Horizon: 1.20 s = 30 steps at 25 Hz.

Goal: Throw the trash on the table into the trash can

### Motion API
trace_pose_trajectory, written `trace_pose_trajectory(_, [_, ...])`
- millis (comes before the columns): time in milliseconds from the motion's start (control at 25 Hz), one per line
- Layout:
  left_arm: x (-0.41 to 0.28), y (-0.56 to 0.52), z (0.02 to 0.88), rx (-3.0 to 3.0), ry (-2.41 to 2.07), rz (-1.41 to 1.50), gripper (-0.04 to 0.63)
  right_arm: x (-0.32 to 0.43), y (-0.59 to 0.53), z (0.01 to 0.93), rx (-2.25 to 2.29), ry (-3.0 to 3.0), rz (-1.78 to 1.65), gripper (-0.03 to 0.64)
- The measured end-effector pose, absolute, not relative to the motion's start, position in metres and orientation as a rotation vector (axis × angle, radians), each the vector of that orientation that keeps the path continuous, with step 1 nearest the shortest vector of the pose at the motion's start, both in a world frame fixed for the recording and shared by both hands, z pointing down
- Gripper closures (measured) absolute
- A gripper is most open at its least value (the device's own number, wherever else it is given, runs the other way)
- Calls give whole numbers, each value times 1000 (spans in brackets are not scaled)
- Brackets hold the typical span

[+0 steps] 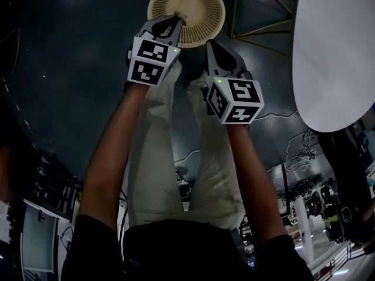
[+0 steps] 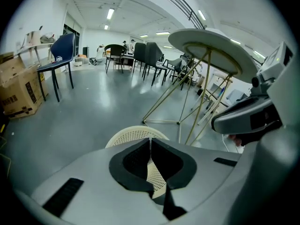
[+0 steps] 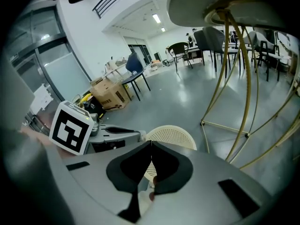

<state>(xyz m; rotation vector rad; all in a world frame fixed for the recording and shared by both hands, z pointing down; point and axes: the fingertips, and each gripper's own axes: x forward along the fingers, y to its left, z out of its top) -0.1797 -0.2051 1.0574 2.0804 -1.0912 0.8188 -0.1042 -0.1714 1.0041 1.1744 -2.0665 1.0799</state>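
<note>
Spreading under everything is the dark grey floor (image 1: 70, 69), and on it at the right stands the white round table (image 1: 334, 57), its top bare as far as it shows, with no litter to be seen on it. The person's legs (image 1: 205, 174) run down the middle. Ahead of them the cream perforated trash can (image 1: 205, 4) sits on the floor just beside the table's thin legs (image 2: 201, 93) — near enough, I judge, that a piece lifted off the top needs only a short carry. Both claws point steeply down toward the can: the left gripper (image 1: 177, 18) has its tips over the can's mouth, while the right gripper (image 1: 211, 43) hangs just short of its rim. Each claw's jaws meet at the tips with nothing pinched there — a small reddish patch (image 3: 152, 189) shows low behind the right pads, too unclear to name. So neither claw seems to have anything ready to drop
</note>
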Motion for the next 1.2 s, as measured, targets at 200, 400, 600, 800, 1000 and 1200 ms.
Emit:
trace_pose_trajectory(200, [-179, -204, 1068, 2069, -1093, 817, 575, -104, -169, 1013, 1173, -2050, 1077, 598])
trace_pose_trajectory(400, [-180, -206, 1073, 2054, -1111, 804, 575, -102, -178, 1016, 1175, -2049, 1067, 598])
trace_pose_trajectory(600, [-185, -209, 1077, 2044, -1107, 808, 507, -101, -182, 1018, 1181, -2036, 1072, 598])
trace_pose_trajectory(800, [-186, -206, 1081, 2031, -1099, 794, 476, -101, -176, 1023, 1169, -2028, 1077, 598])
trace_pose_trajectory(1000, [-183, -200, 1078, 2027, -1079, 809, 476, -101, -177, 1019, 1159, -2036, 1072, 598])
trace_pose_trajectory(1200, [-176, -196, 1060, 2013, -1047, 801, 477, -98, -188, 1000, 1159, -2053, 1052, 598])
